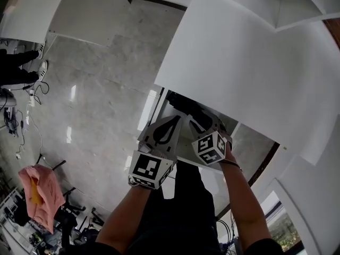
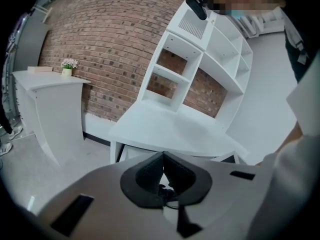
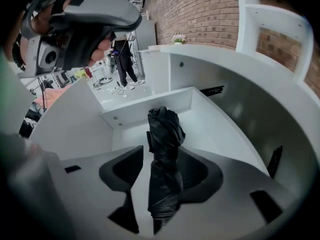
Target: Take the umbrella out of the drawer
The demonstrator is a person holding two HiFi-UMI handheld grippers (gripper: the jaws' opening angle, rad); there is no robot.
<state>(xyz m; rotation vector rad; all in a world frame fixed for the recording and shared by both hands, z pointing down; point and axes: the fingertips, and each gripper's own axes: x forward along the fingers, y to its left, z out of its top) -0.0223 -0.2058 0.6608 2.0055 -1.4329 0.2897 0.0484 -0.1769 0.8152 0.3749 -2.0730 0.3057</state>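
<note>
A folded black umbrella lies in the open white drawer, its wrapped canopy pointing toward the drawer's far wall. My right gripper reaches steeply down into the drawer and straddles the umbrella; its jaws stand apart, with a gap showing at the left pad. In the head view the umbrella is a dark shape in the drawer just beyond the right gripper. My left gripper hovers beside it over the drawer's left part. Its tips meet and hold nothing.
The white desk top overhangs the drawer's back. White shelving stands on the desk against a brick wall. A white counter with a small plant is at left. A pink cloth and cables lie on the floor.
</note>
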